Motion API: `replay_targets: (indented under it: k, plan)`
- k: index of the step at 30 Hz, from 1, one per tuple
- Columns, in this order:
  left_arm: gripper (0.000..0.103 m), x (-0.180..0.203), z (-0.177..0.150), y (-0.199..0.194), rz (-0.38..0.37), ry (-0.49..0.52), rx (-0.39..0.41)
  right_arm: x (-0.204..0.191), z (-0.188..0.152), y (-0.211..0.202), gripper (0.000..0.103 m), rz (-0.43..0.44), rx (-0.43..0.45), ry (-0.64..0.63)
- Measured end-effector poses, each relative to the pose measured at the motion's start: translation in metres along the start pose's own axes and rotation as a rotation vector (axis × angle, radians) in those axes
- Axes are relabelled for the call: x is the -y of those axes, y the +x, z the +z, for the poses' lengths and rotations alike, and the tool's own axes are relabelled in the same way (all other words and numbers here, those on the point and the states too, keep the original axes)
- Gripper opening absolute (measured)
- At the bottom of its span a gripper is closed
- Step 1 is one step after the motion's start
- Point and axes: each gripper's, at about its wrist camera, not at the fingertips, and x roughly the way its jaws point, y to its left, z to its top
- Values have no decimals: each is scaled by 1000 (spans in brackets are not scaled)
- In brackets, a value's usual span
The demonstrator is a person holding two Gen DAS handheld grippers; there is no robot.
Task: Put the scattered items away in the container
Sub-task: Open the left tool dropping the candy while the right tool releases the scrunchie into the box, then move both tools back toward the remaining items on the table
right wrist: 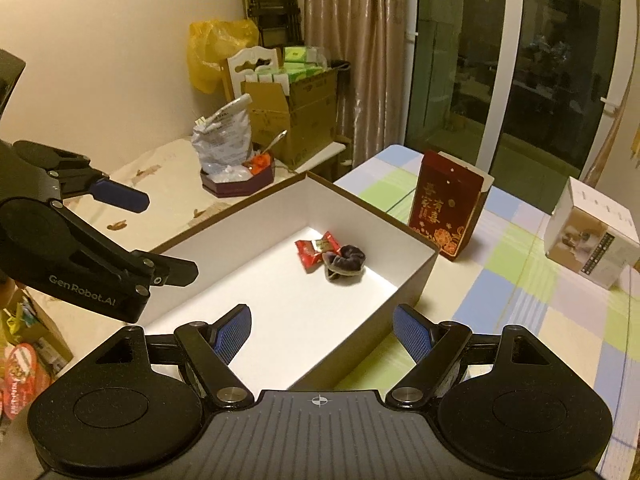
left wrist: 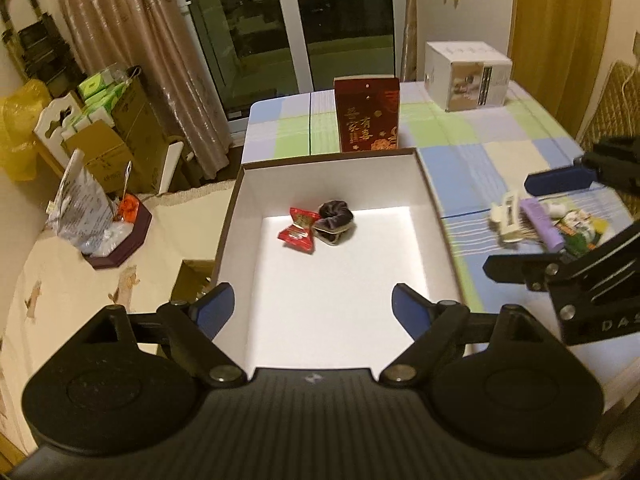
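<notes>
The left gripper [right wrist: 168, 236], at the left edge of the right wrist view, carries "GenRobot.AI" in pale letters on its black arm. In the left wrist view, the right gripper [left wrist: 512, 226] at the right edge shows only "DAS". The dark red carton [right wrist: 446, 216] right of centre bears gold Chinese characters, "吾家有喜".

The checked table [left wrist: 472, 148] bears an open box [left wrist: 434, 200], a red carton [left wrist: 368, 114], a white carton [left wrist: 466, 76] and blurred, perhaps toiletry, clutter [left wrist: 536, 222]

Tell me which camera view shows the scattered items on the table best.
The left wrist view: the scattered items lie right of the white box, slightly blurred. The right wrist view does not show them.
</notes>
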Motion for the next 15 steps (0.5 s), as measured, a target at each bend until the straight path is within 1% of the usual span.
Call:
replay_targets:
  k: [3,5,7,12,14,15]
  plan:
    - [86,8,-7,-19,7,-19,12,-2,-7,-17,84,9,12,24]
    - [88,12,-14,-31,4,-38,21,-3,-12,-29,103,8,19,44]
    - [88,16,-20,-41,1,-54,20,-4,-17,-41,103,13,40,57]
    - [90,28,-35,-61,4,-78,22,-11,-30,-63,103,30,37,70]
    - [94,33,-41,-69,3,-86,26,-13,-36,-71,103,22,41,71]
    - [94,35,-44,-73,5,-88,29,-14,-39,-75,103,15,39,74]
